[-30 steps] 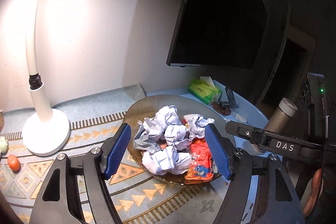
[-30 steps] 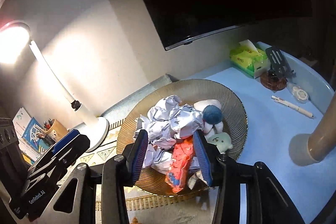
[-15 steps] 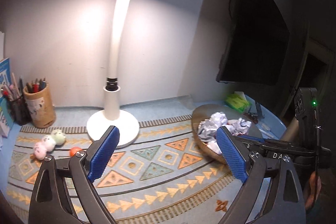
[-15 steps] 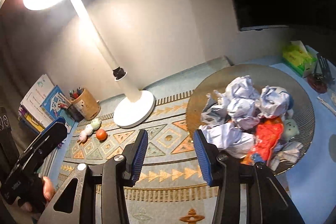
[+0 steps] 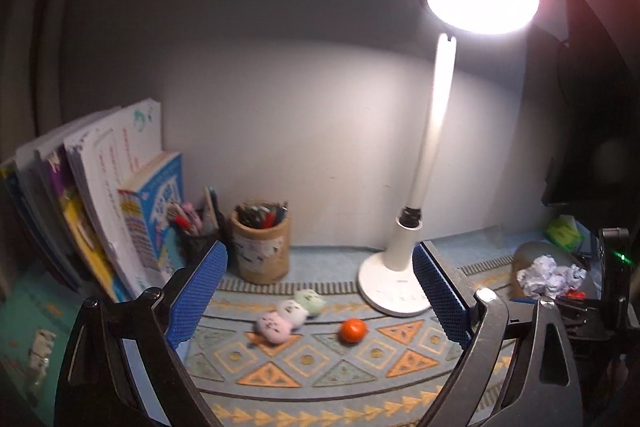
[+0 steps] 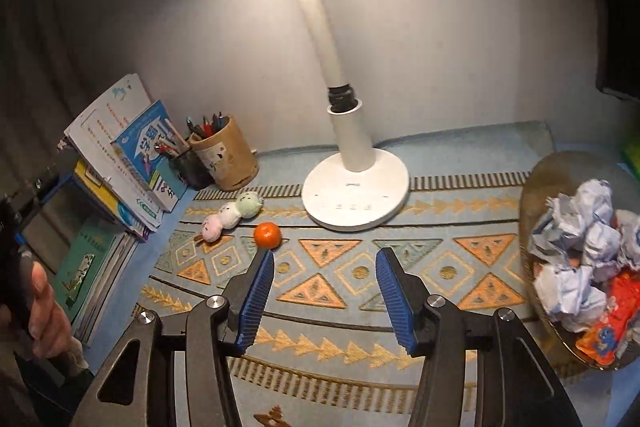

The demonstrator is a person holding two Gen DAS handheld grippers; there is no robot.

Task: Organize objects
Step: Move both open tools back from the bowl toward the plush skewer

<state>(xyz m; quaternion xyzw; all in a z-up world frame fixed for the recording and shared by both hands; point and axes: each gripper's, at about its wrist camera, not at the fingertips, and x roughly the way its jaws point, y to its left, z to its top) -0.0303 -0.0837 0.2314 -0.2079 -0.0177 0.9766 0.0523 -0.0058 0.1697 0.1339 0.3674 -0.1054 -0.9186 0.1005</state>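
Both grippers swung from bowl; tangerine beyond empty jaws.

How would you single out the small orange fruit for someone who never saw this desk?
Find the white desk lamp on the patterned mat. Just left of its round base lies a small round orange fruit. Beside it sits a skewer of three pastel plush balls; the fruit alone is glossy and single.

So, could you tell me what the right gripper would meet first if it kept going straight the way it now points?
Probably the bare patterned mat. The right gripper aims down at it with open, empty jaws; the small orange fruit sits just beyond its left fingertip, though depth is hard to judge.
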